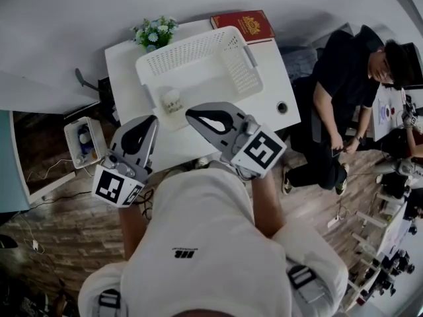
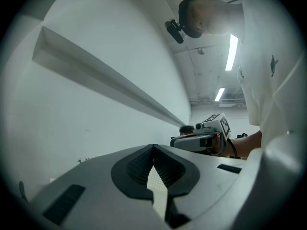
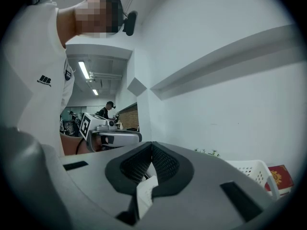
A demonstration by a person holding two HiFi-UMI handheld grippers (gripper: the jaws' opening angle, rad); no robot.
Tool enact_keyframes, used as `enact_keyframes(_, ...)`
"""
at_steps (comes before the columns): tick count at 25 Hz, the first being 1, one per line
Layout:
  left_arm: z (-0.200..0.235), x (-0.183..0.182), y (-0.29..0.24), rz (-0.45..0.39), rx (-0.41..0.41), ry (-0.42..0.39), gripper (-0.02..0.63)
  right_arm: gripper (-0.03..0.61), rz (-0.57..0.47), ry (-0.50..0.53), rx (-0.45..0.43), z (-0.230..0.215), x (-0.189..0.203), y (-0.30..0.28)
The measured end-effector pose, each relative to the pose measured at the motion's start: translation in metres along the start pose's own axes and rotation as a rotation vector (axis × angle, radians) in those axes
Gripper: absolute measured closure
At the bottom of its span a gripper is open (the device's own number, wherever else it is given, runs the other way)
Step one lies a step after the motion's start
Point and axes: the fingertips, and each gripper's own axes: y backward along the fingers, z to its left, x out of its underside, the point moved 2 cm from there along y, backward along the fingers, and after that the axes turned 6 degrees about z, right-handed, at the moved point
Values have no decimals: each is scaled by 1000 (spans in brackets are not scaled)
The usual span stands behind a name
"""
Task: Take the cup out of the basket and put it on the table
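A small pale cup (image 1: 172,101) stands inside the white slatted basket (image 1: 228,71), near its front left corner, on the white table (image 1: 125,78). My left gripper (image 1: 153,119) hovers just in front of the basket's near edge, to the cup's left, with its jaws shut and empty. My right gripper (image 1: 190,114) is beside it, just right of the cup, also shut and empty. In the left gripper view the pads (image 2: 153,150) meet and point up at the wall. In the right gripper view the pads (image 3: 151,147) are together too, with the basket's rim (image 3: 254,169) low at right.
A potted flower (image 1: 154,32) and a red book (image 1: 242,24) sit at the table's far edge behind the basket. A small round object (image 1: 283,107) lies at the table's right. A seated person (image 1: 344,91) is close on the right. A white bin (image 1: 84,140) stands on the floor at left.
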Motion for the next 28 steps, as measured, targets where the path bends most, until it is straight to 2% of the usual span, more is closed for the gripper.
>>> enact_keyframes(4,13,1,-5,-4,18,12,604,565,24,-5,17,-8,3,-9)
enact_keyframes(10,24,6,-15,9,-11,36,604,565,75,17,-25,-25,10,-15)
enact_keyframes(19,36,11,-26,23,-160,66,604,565,137,70,-177,-59,21,-27)
enact_keyframes(28,38,19,-20,41,-273,92,604,565,285,120,-320,-76,48,-47)
